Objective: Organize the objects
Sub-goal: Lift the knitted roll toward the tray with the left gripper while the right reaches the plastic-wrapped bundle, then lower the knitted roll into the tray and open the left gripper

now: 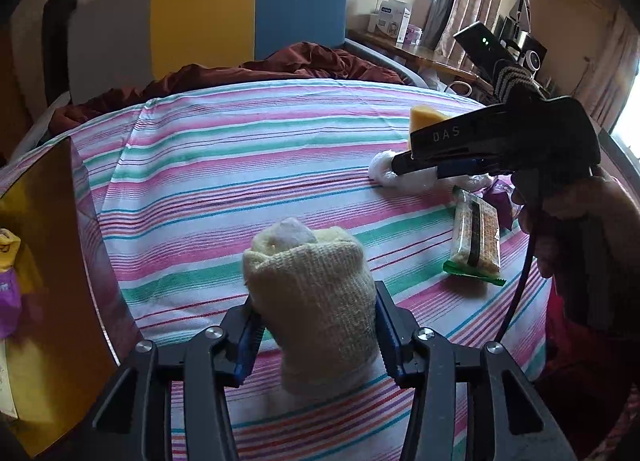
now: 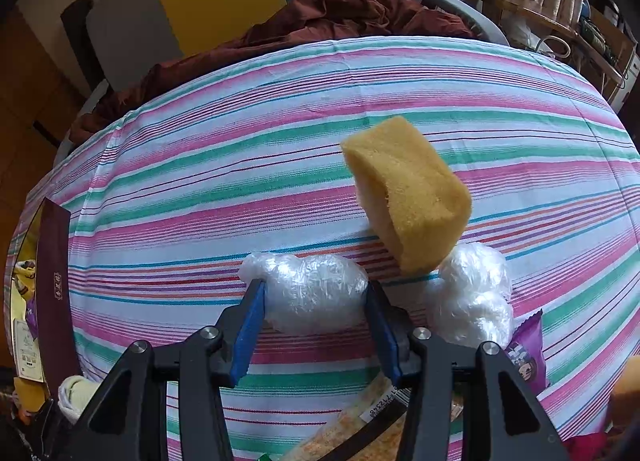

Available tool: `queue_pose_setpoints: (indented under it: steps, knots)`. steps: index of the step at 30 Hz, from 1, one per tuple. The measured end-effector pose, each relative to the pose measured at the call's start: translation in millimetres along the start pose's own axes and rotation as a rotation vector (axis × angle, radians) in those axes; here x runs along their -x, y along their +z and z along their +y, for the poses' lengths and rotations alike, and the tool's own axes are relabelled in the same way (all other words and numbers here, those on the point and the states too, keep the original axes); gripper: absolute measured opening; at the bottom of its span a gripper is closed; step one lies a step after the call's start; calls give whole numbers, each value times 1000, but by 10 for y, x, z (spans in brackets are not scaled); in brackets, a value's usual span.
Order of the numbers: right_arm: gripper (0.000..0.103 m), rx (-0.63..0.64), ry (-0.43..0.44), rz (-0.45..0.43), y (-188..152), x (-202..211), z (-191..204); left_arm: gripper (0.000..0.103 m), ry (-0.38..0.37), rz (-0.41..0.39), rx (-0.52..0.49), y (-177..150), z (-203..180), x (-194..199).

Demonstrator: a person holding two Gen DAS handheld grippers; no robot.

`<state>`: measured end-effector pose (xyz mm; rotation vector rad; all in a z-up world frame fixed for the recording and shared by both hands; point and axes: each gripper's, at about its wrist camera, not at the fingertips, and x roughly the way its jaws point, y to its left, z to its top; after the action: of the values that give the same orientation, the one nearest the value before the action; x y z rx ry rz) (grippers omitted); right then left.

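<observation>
So the bed [image 1: 248, 165] with its pink, green and white striped sheet fills both views, and a rumpled dark red blanket [image 1: 280, 65] is bunched at its 12 o'clock end. A box [image 1: 60, 261] with a gold inside stands open at the 9 o'clock edge in the left wrist view.

Left tongs [image 1: 316, 325] are clamped on a rolled cream sock [image 1: 312, 293], blue pads pressing both its sides, the roll held just over the sheet. Right tongs [image 2: 316, 325] sit spread around a crinkly clear plastic wad [image 2: 312, 293] lying on the sheet; can't tell if the pads actually touch it.

A yellow sponge [image 2: 408, 193] sits tilted at about 1 o'clock from that wad, leaning on a 2nd plastic wad [image 2: 472, 293]. Toward 5 o'clock there's a purple snack packet [image 2: 528, 357], plus a wrapped rice cracker bar [image 1: 476, 237] beside it.
</observation>
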<state>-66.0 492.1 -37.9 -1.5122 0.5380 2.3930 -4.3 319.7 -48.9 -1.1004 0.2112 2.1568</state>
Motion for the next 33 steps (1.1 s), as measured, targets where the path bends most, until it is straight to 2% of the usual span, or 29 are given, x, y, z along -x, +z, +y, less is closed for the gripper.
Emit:
queue_pose_setpoints:
  steps: [9, 19, 23, 27, 33]
  knots:
    - [50, 29, -24, -14, -2, -3, 42, 51, 60, -92, 11, 39, 187, 519]
    - [50, 80, -65, -34, -40, 20, 107, 51, 176, -152, 87, -52, 714, 982]
    - [50, 100, -85, -38, -44, 16, 146, 51, 199, -171, 166, -150, 1097, 1178]
    - [50, 114, -99, -40, -42, 10, 183, 51, 204, -166, 331, -290, 1688, 1387]
    - [50, 133, -118, -43, -56, 12, 225, 51, 296, -166, 524, -487, 2582, 1619]
